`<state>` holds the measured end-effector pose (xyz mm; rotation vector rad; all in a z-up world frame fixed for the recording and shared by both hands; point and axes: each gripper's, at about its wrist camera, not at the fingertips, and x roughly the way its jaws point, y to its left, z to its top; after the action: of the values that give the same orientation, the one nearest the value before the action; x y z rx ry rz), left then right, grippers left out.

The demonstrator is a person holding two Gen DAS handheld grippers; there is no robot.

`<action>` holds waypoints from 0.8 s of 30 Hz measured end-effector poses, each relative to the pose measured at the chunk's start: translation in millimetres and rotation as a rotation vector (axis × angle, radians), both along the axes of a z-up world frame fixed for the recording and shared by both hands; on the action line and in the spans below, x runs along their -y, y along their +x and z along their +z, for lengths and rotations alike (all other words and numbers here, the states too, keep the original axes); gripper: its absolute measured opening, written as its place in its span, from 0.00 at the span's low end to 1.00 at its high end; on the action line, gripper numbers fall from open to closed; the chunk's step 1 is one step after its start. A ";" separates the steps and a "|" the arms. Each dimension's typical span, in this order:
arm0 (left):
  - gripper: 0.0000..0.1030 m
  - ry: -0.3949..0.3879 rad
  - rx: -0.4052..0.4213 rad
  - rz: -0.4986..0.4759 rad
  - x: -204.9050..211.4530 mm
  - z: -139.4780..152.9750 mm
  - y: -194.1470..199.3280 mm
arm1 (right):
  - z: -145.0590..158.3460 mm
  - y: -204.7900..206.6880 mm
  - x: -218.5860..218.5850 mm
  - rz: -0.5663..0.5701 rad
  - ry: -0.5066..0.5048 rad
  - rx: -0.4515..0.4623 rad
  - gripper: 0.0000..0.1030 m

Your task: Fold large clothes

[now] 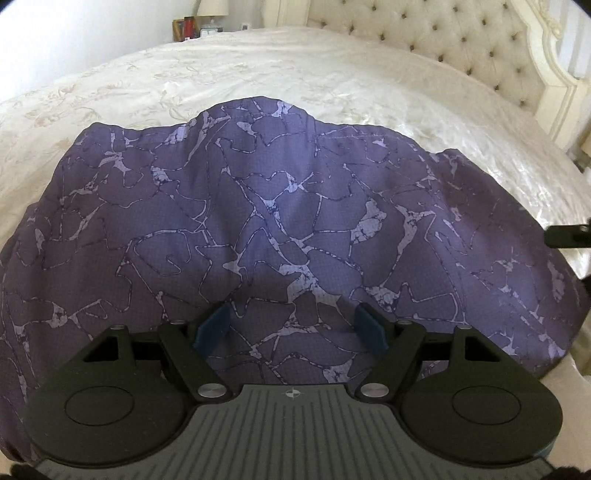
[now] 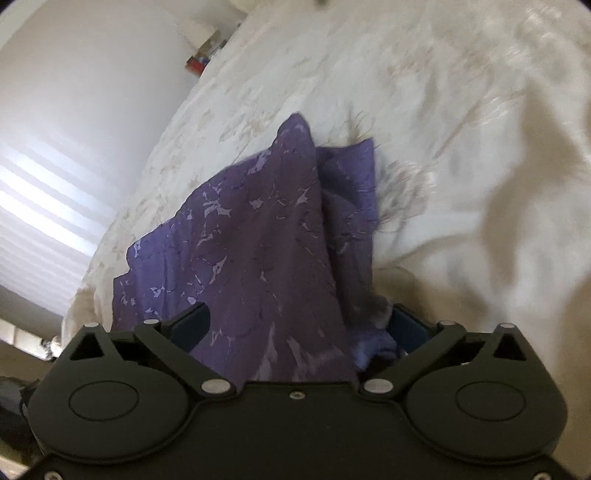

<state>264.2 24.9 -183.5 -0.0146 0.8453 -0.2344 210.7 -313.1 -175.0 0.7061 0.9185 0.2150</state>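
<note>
A large purple garment point(image 1: 280, 229) with a pale cracked pattern lies spread on the cream bed cover point(image 1: 229, 70). My left gripper point(image 1: 291, 325) is open, its blue pads just above the near part of the cloth, holding nothing. In the right wrist view the same garment point(image 2: 266, 236) rises in a raised fold from between the fingers. My right gripper point(image 2: 299, 325) stands wide open with cloth bunched between its jaws; the view is blurred. The right gripper's tip point(image 1: 569, 236) shows at the left wrist view's right edge.
A tufted cream headboard point(image 1: 461, 40) stands at the back right. A bedside table with a lamp and small items point(image 1: 199, 26) is at the far left. A white wall and a blind-lit window point(image 2: 48, 206) lie left of the bed.
</note>
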 end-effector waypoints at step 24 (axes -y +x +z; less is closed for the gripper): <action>0.40 -0.245 -0.038 0.070 -2.8 41.3 64.7 | -35.0 21.4 -8.2 0.073 0.083 0.107 1.00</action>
<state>328.9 27.7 -142.2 -0.2776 0.8480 -0.2716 232.1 -305.0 -210.0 0.7312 0.8373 0.3538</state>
